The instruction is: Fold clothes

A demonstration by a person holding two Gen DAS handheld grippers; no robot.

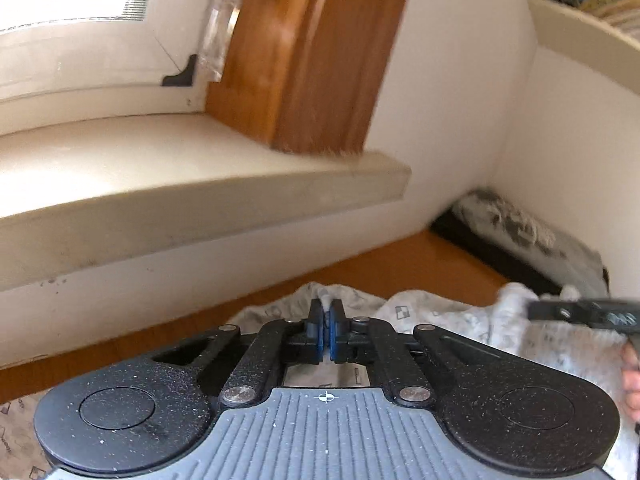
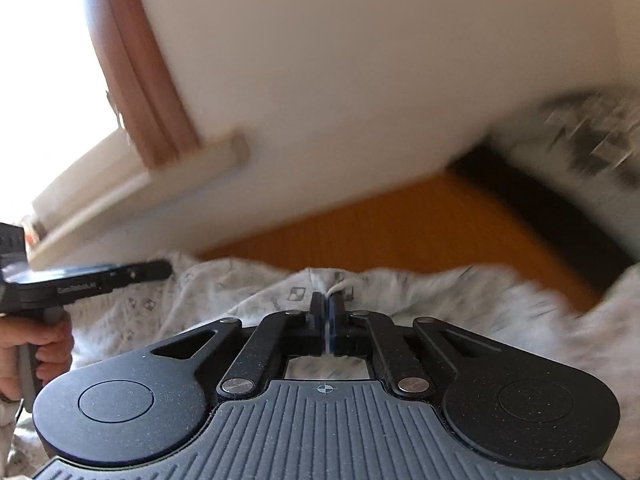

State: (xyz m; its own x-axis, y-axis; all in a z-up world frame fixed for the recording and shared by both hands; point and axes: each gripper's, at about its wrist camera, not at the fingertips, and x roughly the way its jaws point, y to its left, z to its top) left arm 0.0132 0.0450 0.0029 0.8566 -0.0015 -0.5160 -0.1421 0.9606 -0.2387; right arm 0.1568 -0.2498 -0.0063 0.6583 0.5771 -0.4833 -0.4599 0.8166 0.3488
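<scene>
A white garment (image 1: 432, 308) printed with small grey squares lies on the orange wooden table (image 1: 400, 264). My left gripper (image 1: 327, 312) is shut on a pinched fold of its edge, which pokes up between the blue pads. In the right wrist view the same garment (image 2: 240, 292) spreads below, and my right gripper (image 2: 328, 304) is shut on another pinch of its edge. The right gripper also shows at the right edge of the left wrist view, and the left gripper, held by a hand (image 2: 44, 344), at the left of the right wrist view.
A pale stone window sill (image 1: 200, 188) and wooden frame (image 1: 304, 60) stand behind the table. A patterned grey-white cloth pile (image 1: 516, 224) on a dark base fills the far right corner by the white wall. A shelf (image 1: 580, 28) with books hangs upper right.
</scene>
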